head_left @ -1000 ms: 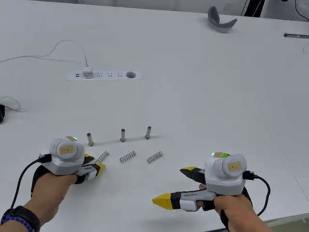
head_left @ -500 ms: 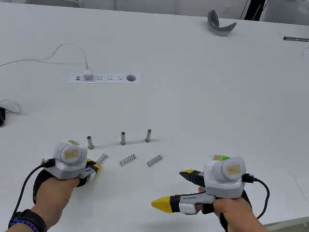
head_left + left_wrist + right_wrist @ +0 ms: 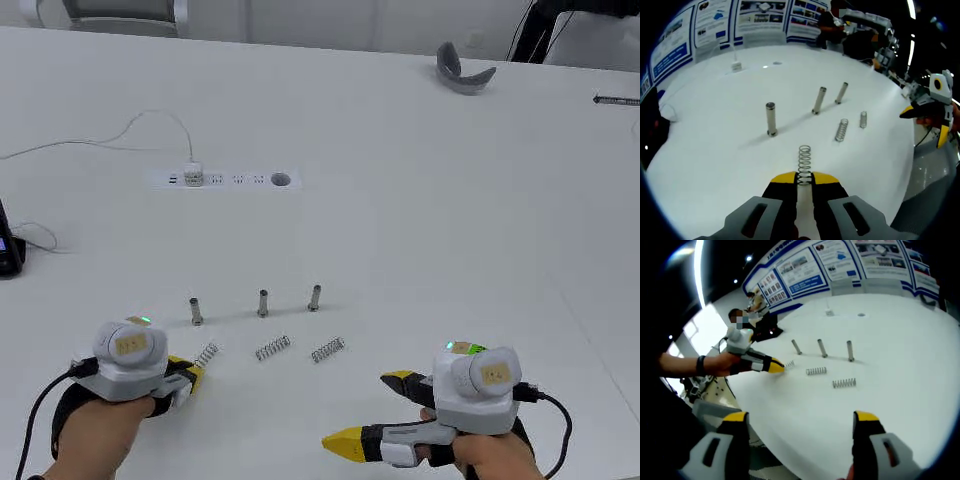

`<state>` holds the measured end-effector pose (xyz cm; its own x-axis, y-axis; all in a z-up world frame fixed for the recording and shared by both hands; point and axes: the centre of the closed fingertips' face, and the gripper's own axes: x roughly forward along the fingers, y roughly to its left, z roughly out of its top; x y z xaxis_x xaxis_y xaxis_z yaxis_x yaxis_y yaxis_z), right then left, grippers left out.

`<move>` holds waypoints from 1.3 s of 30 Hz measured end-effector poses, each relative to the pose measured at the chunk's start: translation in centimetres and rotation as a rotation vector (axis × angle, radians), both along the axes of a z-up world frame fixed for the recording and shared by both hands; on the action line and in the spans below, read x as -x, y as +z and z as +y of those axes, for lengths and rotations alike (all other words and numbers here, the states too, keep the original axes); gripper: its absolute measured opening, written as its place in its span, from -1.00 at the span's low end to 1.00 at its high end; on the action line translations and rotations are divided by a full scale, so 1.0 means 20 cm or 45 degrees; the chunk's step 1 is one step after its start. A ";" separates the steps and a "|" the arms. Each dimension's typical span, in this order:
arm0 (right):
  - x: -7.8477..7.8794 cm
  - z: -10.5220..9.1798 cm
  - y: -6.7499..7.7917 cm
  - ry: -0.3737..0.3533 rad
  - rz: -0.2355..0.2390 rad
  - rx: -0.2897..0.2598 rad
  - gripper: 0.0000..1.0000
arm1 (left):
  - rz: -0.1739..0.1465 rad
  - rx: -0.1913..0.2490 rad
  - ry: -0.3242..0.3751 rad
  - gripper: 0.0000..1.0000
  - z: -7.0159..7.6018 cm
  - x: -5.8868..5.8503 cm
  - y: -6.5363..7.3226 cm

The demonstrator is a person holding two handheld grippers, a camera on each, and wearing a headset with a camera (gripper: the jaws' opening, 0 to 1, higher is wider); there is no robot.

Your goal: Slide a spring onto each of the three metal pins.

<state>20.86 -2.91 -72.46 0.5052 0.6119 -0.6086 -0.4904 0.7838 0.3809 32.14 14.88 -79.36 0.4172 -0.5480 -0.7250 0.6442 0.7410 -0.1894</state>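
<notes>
Showing the left tool (image 3: 804,178) closed on the near end of the left spring (image 3: 804,159), whose free end points toward the left pin (image 3: 771,119); whether the coil touches the bench (image 3: 450,200) cannot be told. Three pins stand upright in a row on the white bench: the left pin, the middle pin (image 3: 262,303) and the right pin (image 3: 314,297). The middle spring (image 3: 272,347) and right spring (image 3: 327,349) lie flat just in front of the row, each near a pin but apart from it. The right tool (image 3: 365,410) hovers low at the near right, well apart from the springs, its jaws wide open and holding nothing. A power strip (image 3: 225,179) lies beyond the pins.
</notes>
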 end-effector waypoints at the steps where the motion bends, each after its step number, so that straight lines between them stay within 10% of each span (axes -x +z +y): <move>1: 0.00 0.00 0.00 0.000 0.001 -0.002 0.73 | 0.003 0.002 0.005 -0.79 0.01 0.01 0.00; 39: 0.01 0.15 -0.01 0.060 0.024 -0.080 0.68 | 0.007 0.088 0.053 -0.80 0.17 0.19 0.19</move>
